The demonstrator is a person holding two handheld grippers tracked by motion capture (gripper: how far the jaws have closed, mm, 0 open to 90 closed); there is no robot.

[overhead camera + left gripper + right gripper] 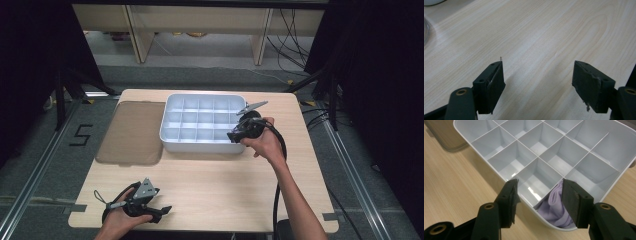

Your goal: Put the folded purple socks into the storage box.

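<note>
A white tray (197,146) divided into several compartments sits at the back middle of the wooden table. In the right gripper view a lilac cloth (554,208) lies crumpled in the tray's (499,173) nearest corner compartment. My right gripper (539,195) hovers open over that corner, with the cloth just below its right jaw and neither pad pressing on it. In the high view the right gripper (234,136) is at the tray's front right corner. My left gripper (162,211) rests near the table's front left edge. It stands open (539,75) with only bare wood between its jaws.
A tinted brown lid (131,131) lies flat to the left of the tray, and its corner (446,135) is in the right gripper view too. The other compartments hold nothing. Bare wood (215,180) spreads between the tray and the front edge.
</note>
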